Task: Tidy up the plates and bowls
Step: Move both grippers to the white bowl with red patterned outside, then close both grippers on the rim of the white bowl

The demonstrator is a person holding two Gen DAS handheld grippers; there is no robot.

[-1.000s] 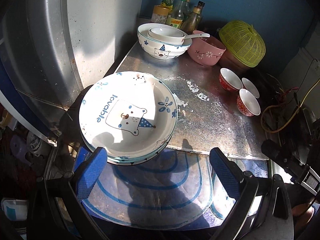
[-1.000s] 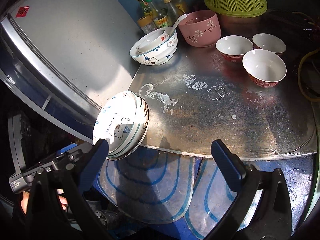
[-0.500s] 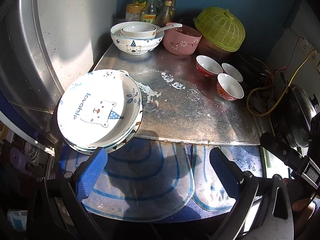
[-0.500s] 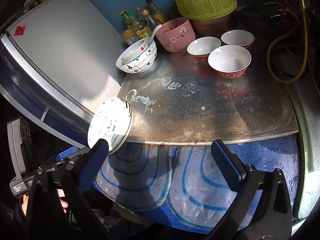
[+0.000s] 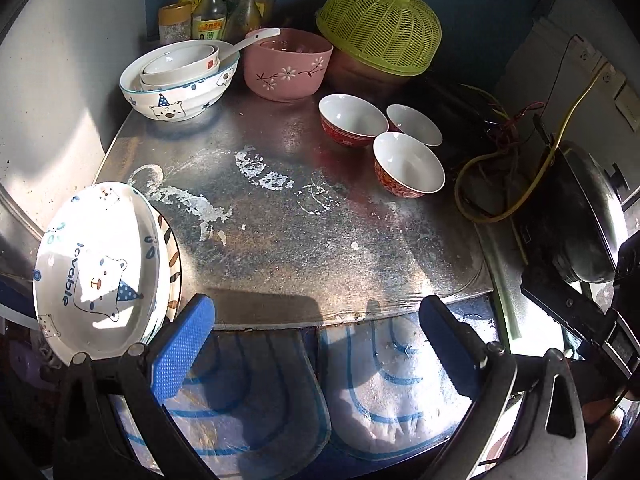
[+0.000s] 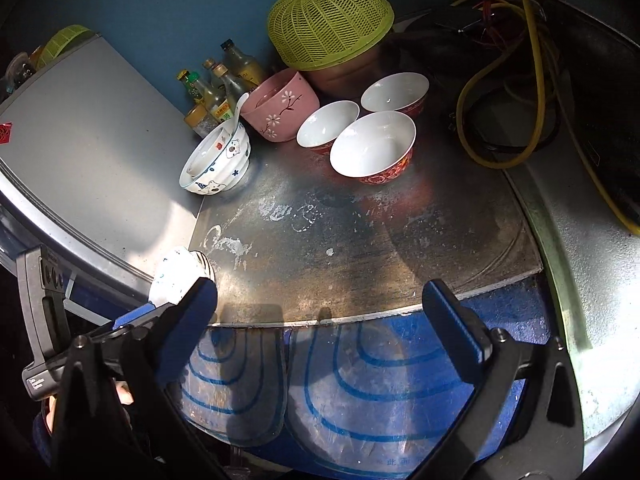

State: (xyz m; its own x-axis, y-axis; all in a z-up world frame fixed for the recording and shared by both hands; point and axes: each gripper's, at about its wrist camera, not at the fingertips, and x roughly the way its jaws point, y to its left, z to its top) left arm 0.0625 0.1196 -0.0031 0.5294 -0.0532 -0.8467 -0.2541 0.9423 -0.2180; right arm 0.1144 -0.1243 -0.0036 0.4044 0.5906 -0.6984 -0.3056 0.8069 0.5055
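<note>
Setting: a domestic kitchen. Indicators are a worn metal countertop (image 5: pixel 304 216) carrying condiment bottles (image 5: pixel 224 4), a green mesh food cover (image 5: pixel 380 28), rice bowls (image 5: pixel 408 164) and a bear-print plate (image 5: pixel 100 272); a wok (image 5: pixel 588 216) sits alongside.

Both wrist cameras look down and forward from just off the front edge of the metal worktop (image 5: pixel 320 208), toward the blue back wall. The left view sits near the front-left corner, close to the stacked bear plates (image 5: pixel 100 268). The right view hangs further right and looks leftward across the worktop. They share most of it — the pink bowl (image 6: pixel 280 106), the green food cover (image 6: pixel 328 20), the three red bowls (image 6: pixel 372 148).
</note>
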